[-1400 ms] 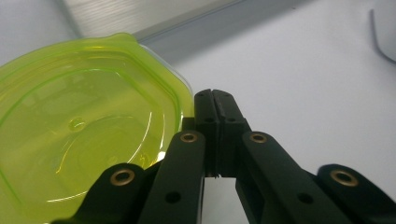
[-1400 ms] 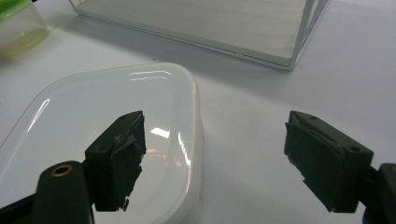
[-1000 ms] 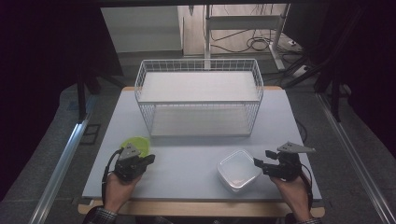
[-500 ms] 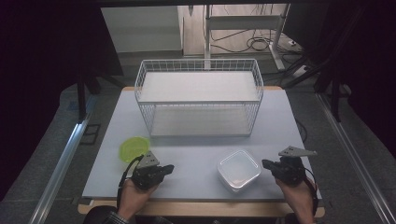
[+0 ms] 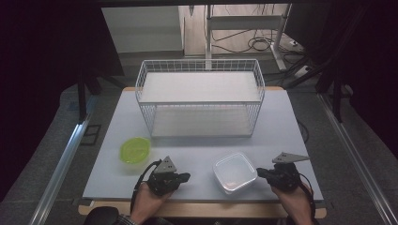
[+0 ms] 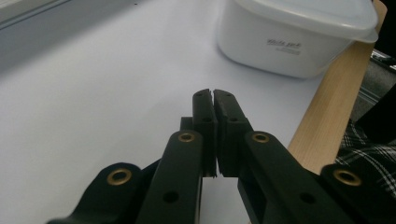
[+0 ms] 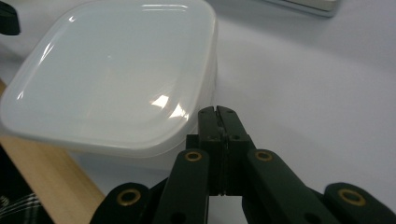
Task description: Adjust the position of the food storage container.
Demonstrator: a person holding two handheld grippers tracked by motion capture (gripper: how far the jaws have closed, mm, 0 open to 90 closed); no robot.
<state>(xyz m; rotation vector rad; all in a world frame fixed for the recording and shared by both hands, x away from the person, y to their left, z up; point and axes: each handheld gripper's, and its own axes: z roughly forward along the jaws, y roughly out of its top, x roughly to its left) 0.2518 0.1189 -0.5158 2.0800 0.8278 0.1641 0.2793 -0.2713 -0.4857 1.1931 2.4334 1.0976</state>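
A white lidded container (image 5: 234, 172) stands near the table's front edge, between my two grippers. My left gripper (image 5: 186, 177) lies to its left, pointing right at it, jaws shut on nothing. In the left gripper view the shut tips (image 6: 213, 93) hover over bare table, short of the container (image 6: 294, 37). My right gripper (image 5: 259, 172) points left, with its tips close beside the container's right side. Its jaws (image 7: 218, 111) are shut and empty next to the container's lid (image 7: 112, 70). A green bowl (image 5: 135, 150) sits at the front left, apart from both grippers.
A white wire basket (image 5: 199, 98) stands across the back half of the pale table (image 5: 291, 126). A wooden strip (image 6: 327, 116) runs along the table's front edge. Dark floor, rails and cables surround the table.
My left gripper has moved right along the front, away from the green bowl, which stays on the table. The right gripper's jaws have closed with nothing between them.
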